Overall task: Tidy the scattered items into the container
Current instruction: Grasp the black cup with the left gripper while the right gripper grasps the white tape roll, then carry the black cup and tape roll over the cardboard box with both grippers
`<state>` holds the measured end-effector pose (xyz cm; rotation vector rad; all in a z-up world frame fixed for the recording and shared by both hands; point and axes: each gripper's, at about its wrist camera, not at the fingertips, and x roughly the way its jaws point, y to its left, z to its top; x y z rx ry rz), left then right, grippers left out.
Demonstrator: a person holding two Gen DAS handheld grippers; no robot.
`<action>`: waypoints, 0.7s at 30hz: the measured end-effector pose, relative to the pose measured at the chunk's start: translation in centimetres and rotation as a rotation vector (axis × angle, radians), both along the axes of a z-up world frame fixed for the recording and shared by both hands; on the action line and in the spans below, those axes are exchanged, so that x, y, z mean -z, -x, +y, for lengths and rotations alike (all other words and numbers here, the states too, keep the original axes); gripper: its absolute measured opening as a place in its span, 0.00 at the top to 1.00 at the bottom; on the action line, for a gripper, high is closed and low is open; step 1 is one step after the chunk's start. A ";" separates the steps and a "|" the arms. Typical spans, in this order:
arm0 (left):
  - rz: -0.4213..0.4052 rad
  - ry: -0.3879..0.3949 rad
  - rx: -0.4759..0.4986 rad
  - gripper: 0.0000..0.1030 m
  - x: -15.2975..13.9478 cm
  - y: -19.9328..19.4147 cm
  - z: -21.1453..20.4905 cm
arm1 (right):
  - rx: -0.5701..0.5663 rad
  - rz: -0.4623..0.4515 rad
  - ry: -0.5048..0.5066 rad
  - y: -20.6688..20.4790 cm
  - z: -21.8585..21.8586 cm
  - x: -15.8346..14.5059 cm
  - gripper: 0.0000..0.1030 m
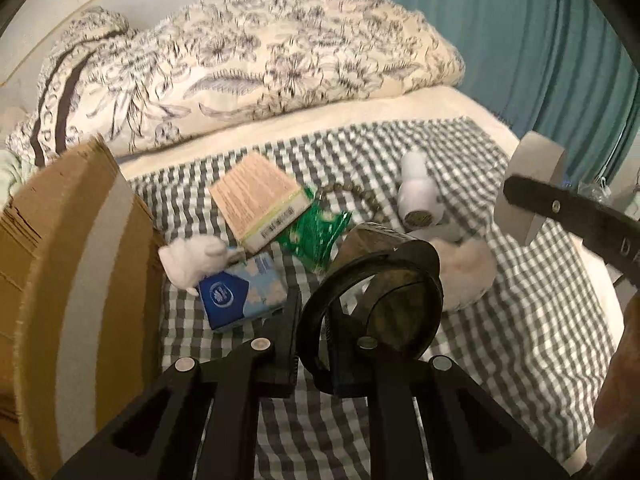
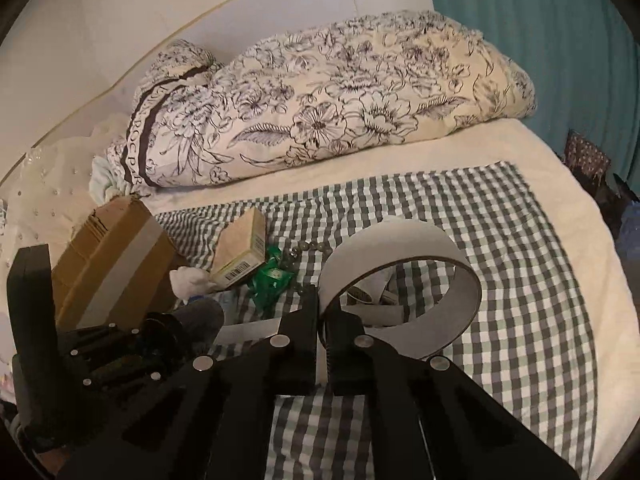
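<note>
My left gripper is shut on the rim of a dark tape roll and holds it above the checked cloth. My right gripper is shut on the rim of a white tape roll, which also shows at the right of the left wrist view. The cardboard box stands at the left. On the cloth lie a tan carton, a green packet, a blue tissue pack, a white crumpled tissue, a bead bracelet, a white bottle and a pink puff.
A flowered duvet lies rolled along the back of the bed. A teal curtain hangs at the right. The bed's right edge drops off to dark clutter. The left gripper's body is at the lower left of the right wrist view.
</note>
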<state>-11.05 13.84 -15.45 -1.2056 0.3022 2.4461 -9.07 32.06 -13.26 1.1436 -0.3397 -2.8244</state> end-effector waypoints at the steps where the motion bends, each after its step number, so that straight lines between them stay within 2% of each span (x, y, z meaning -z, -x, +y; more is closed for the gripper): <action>1: 0.009 -0.008 0.003 0.89 -0.5 -0.2 -0.1 | 0.003 0.006 -0.009 -0.4 -0.2 -0.3 0.97; 14: 0.052 -0.124 -0.003 0.89 -5.4 -1.9 -2.9 | 0.056 0.095 -0.066 -5.0 -2.5 -5.2 0.97; 21: 0.077 -0.144 -0.035 0.89 -7.7 -1.8 -5.2 | 0.074 0.143 -0.081 -5.9 -4.5 -7.2 0.97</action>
